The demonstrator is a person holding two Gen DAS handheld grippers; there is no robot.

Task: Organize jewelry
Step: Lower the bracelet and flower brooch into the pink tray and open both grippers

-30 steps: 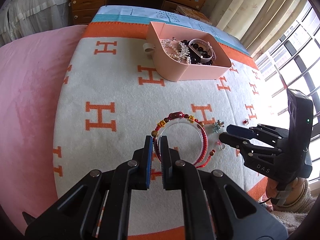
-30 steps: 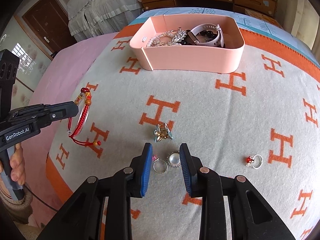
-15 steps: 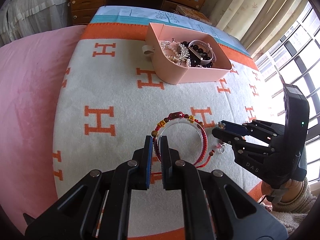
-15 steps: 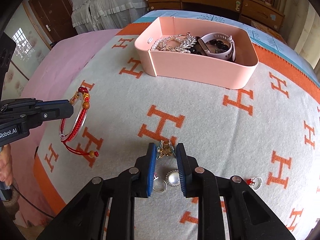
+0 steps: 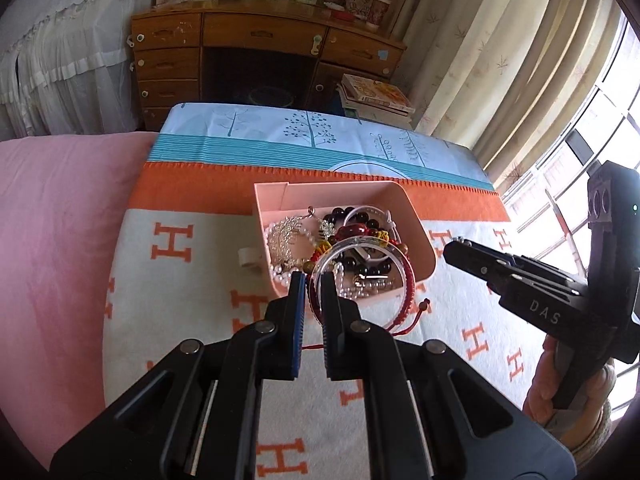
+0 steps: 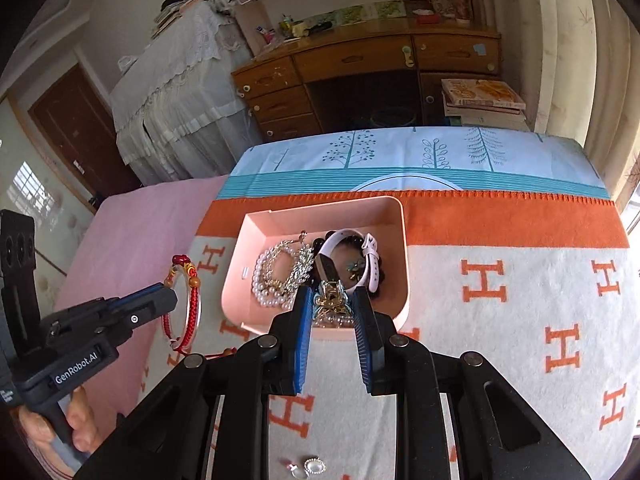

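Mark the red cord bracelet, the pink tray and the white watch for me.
red cord bracelet (image 6: 195, 307): right wrist view, on the red braided cord.
pink tray (image 6: 320, 213): right wrist view, on its far wall.
white watch (image 6: 370, 258): right wrist view, on the strap's right side.

A wooden desk (image 5: 264, 52) stands behind stacked books (image 5: 376, 98) and curtains (image 5: 500, 60)

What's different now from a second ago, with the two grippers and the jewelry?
The right hand-held gripper has closed on the gold brooch and lifted it off the blanket toward the pink box. The left hand-held gripper carried the red bracelet up over the box too. Box and rings stayed put.
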